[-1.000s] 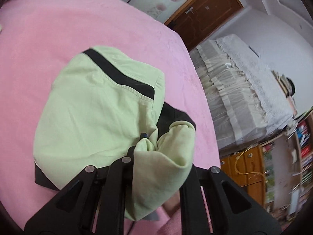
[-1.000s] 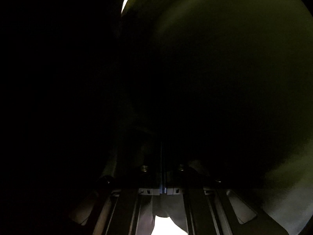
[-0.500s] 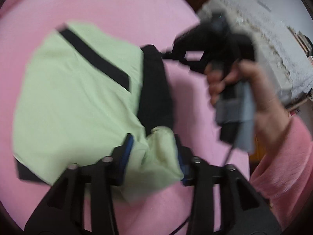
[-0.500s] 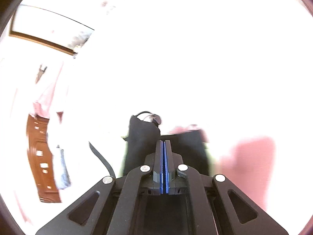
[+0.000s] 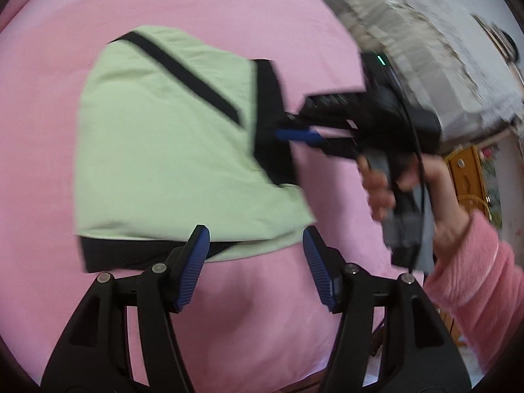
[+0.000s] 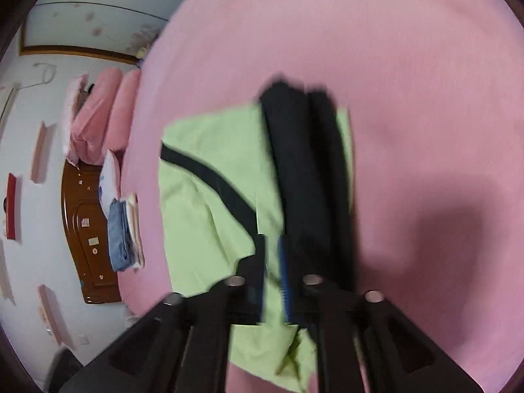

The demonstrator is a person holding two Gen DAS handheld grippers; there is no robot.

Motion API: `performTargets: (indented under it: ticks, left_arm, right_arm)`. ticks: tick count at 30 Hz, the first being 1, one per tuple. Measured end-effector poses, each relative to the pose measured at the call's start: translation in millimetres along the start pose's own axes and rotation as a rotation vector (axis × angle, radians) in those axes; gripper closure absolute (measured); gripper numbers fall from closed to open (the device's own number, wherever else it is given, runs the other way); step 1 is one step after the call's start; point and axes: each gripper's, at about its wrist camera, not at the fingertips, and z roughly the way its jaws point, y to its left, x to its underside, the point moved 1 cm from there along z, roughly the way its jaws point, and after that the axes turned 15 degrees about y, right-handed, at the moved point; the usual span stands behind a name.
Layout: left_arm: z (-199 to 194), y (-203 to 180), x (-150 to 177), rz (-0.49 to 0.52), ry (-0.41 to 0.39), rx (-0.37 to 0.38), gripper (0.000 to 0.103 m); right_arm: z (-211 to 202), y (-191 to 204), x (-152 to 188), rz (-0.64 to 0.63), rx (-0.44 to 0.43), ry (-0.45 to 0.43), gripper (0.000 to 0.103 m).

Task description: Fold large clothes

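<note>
Green-and-black garment (image 5: 170,150) lies folded on pink bed (image 5: 49,294), ahead of left gripper (image 5: 255,249), jaws just opened wide, empty; right gripper (image 6: 271,268), just parting narrowly, hovers above. Risk: fingertip snags dark edge, undoing fold.

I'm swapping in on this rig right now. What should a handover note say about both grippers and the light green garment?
Left gripper: jaws just opened, nothing between them, at the near hem of the light green garment.
Right gripper: jaws just parting, at the garment's black band; no grip visible.
Garment: lies folded into a compact bundle on the pink bedspread.
Left: check the fold; whether another is needed I cannot tell.
</note>
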Motion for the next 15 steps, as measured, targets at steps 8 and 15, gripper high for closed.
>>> performTargets:
  ticks: [8, 15]
  left_arm:
    - [-41, 80, -1, -0.206, -0.099, -0.075, 0.047]
    - [-46, 111, 14, -0.305, -0.1, -0.06, 0.047]
  right_arm:
    - [77, 14, 19, -0.008, 0.12, 0.053, 0.056]
    - [93, 15, 13, -0.056, 0.044, 0.037, 0.096]
